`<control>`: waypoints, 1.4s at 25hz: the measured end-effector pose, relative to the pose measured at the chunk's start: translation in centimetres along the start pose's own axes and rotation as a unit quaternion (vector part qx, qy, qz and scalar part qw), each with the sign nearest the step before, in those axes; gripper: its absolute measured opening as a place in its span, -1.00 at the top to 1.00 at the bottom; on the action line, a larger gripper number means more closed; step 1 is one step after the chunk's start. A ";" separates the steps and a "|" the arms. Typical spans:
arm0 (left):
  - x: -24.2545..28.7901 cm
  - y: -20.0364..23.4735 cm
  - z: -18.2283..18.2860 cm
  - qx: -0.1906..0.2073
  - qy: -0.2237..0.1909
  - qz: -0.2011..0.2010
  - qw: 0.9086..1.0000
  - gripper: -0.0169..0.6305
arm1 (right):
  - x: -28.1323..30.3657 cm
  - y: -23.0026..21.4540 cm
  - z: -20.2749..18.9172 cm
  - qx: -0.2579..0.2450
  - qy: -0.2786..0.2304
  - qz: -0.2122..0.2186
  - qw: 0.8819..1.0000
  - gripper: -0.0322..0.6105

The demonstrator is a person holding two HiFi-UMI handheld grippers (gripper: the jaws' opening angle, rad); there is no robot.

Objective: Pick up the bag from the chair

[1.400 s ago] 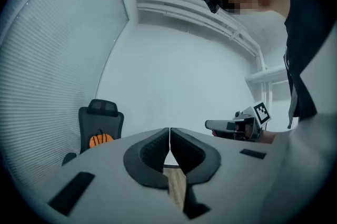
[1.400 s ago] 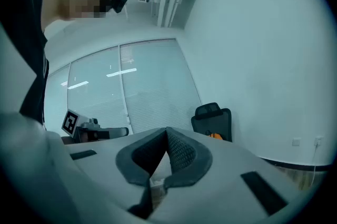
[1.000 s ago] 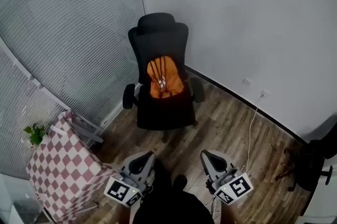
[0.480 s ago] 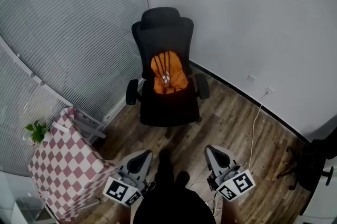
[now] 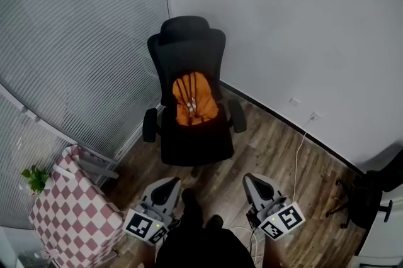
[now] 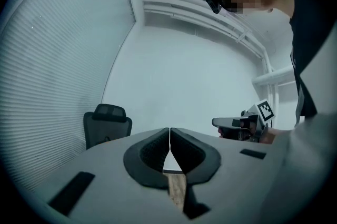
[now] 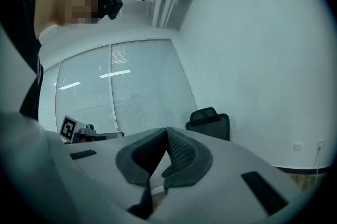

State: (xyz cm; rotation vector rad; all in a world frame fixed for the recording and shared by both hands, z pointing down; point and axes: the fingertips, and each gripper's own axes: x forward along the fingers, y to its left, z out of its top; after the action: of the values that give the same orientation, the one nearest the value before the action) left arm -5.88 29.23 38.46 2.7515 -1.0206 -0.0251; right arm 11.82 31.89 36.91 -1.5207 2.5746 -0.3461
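Nothing is done yet: the orange bag lies on the far chair, well apart from the left gripper and right gripper, both near, jaws together, empty.

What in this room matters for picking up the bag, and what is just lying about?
Part of the job:
- orange bag
- black chair it lies on
- left hand-held gripper, shut and empty
- right hand-held gripper, shut and empty

Just lying about:
- checkered cloth
- small plant
- dark chair at the right edge
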 end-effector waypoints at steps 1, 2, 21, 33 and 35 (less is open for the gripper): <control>0.6 0.9 0.4 0.001 -0.003 -0.004 1.000 0.84 | 1.0 -0.3 0.4 -0.003 -0.002 -0.002 1.000 0.84; 1.2 1.7 0.8 0.002 -0.005 -0.008 1.000 0.84 | 2.1 -0.6 0.7 -0.006 -0.004 -0.004 1.000 0.84; 5.6 15.9 2.8 -0.011 -0.004 -0.025 1.000 0.84 | 16.1 -1.8 2.0 -0.016 -0.012 -0.023 1.000 0.84; 7.9 20.3 2.2 -0.030 0.008 0.019 0.999 0.84 | 22.3 -5.2 1.5 -0.001 0.004 0.002 1.000 0.84; 8.8 21.4 2.7 -0.030 0.006 0.034 0.999 0.84 | 24.2 -6.4 1.9 0.000 0.005 0.011 1.000 0.84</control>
State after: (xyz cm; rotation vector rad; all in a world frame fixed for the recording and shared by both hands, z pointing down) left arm -13.22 7.21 40.59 2.6588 -1.0907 -0.0290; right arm 5.98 7.44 36.81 -1.4936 2.5964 -0.3526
